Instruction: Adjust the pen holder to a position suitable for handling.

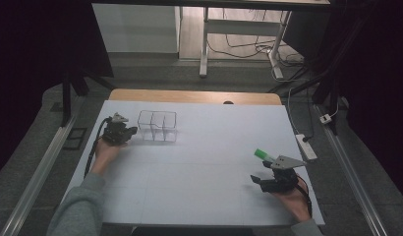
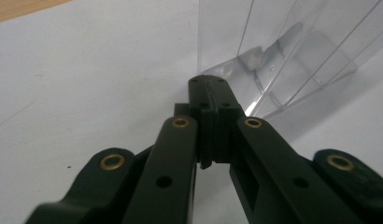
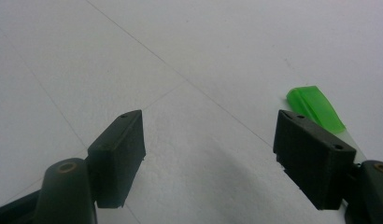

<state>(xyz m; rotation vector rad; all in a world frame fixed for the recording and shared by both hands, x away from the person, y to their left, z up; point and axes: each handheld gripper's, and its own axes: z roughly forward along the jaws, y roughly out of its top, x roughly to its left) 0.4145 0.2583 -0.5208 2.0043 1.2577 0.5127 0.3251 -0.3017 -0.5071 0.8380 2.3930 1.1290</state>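
green piece [image 3: 315, 108] just beyond gaping right tongs [image 3: 222, 154]; left tongs [image 2: 209, 83] closed, empty.

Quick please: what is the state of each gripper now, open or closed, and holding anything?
Left gripper: closed, holding nothing, beside the clear box.
Right gripper: open, holding nothing, near the green piece.

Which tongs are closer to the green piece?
Right. The right tongs sit open just short of the green piece; the left tongs are shut across the table beside the clear box.
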